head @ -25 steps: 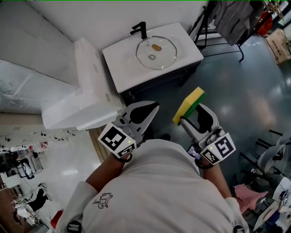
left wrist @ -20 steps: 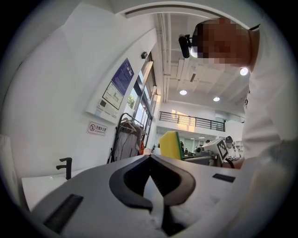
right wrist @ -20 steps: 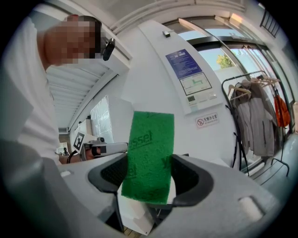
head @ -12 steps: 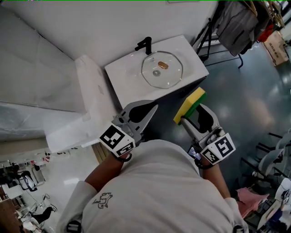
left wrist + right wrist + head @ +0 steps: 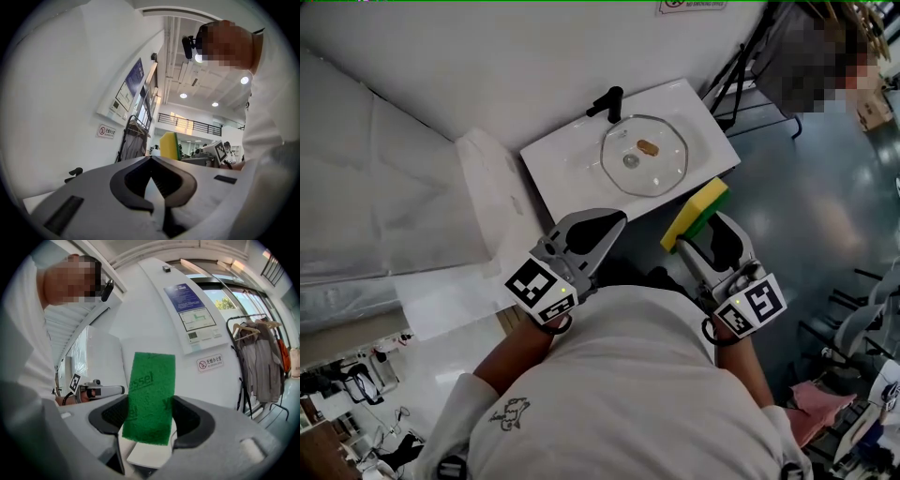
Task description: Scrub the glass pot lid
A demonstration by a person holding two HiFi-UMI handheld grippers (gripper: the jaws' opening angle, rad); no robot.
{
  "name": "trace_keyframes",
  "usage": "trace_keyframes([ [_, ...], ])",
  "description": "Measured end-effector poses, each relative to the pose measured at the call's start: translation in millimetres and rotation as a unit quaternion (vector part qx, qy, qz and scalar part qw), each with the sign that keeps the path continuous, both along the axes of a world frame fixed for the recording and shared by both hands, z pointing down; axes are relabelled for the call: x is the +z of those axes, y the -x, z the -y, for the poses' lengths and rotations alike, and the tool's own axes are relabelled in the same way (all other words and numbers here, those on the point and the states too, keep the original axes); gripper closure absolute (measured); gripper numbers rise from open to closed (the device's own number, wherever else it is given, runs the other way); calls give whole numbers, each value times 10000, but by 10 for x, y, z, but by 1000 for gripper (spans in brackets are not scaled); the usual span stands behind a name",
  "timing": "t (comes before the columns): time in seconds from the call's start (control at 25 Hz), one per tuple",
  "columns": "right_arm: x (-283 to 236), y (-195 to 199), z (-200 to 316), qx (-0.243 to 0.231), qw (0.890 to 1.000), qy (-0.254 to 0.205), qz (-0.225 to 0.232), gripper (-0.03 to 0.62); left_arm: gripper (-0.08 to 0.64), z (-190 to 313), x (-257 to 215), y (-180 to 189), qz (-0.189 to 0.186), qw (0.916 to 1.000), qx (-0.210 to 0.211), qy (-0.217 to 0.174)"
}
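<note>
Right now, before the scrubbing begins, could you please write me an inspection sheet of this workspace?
Surface: white washbasin counter with black tap, against a white wall.
Job's things: round glass pot lid lies in the basin; yellow-and-green sponge in right gripper.
Clutter: nothing seen.
Grippers: left gripper shut, empty; right gripper shut on the sponge; both short of the counter.
Cables: nothing seen.
Surroundings: white sheeting at left, clothes rack at right, grey floor.

Head view down — gripper views level, sharing sponge (image 5: 695,215).
</note>
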State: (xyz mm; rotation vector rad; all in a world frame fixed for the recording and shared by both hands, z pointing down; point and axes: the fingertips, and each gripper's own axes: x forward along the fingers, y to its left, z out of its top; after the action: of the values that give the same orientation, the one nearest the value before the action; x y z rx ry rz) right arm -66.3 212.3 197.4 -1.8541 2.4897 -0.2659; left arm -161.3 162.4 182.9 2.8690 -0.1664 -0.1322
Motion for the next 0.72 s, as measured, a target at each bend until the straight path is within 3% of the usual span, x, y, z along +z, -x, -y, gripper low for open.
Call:
trace_keyframes([
  [0.44, 192, -533, 708, -343, 9990, 229, 146, 302, 561, 592, 180, -337, 171, 9986, -461, 205],
  [0.72, 281, -1067, 1268, -746, 9965, 332, 162, 301, 561, 1074, 318, -764, 213, 9951, -883, 384],
])
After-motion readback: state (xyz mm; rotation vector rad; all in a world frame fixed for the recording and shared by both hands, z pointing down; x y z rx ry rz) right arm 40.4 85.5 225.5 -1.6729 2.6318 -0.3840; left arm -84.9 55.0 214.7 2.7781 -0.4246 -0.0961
